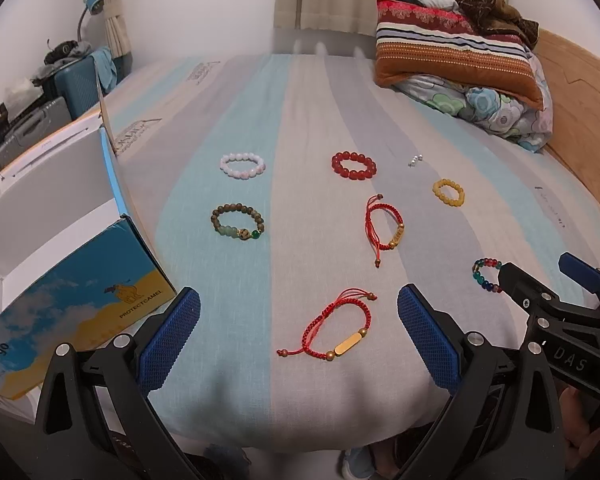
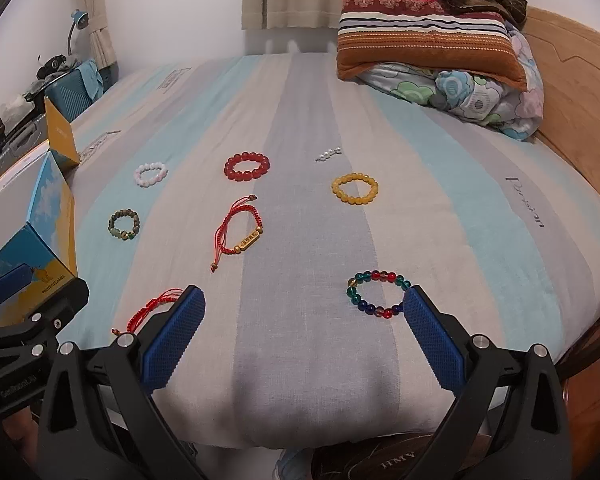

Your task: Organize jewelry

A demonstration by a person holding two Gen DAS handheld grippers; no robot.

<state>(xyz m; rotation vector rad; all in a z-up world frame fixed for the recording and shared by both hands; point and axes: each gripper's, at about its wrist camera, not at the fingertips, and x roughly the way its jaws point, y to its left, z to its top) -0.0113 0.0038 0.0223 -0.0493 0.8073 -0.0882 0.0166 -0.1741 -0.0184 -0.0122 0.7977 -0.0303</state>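
Your left tool (image 1: pixel 298 334) sits wide open over the near edge of the bed (image 1: pixel 228 264), its blue pads either side of a red cord bracelet with a gold bar (image 1: pixel 334 330) that lies flat between them, touching neither. Your right tool (image 2: pixel 304 332) is spread just as wide at the same edge, holding nothing; the multicolored glass bead bracelet (image 2: pixel 376 294) lies just ahead of its right pad (image 2: pixel 430 332), whose tip hides a little of the ring, so you cannot tell whether they touch. Farther in toward the middle of the bed lies a second red cord bracelet with a gold charm (image 2: pixel 238 230). Toward the left edge rest a brown and green bead bracelet (image 1: pixel 237 222) and, beyond it, a pale pink bead bracelet (image 1: pixel 243 165). A red bead bracelet (image 2: pixel 247 165) lies near the centre, a yellow bead bracelet (image 2: pixel 355 188) to its right, and a short row of white pearls (image 2: pixel 329 155) just beyond that one. All pieces lie apart from one another. At the left edge stands an open blue and yellow box (image 1: pixel 76 280). A striped pillow (image 2: pixel 424 36) rests on a folded floral quilt (image 2: pixel 476 104) at the far right corner.
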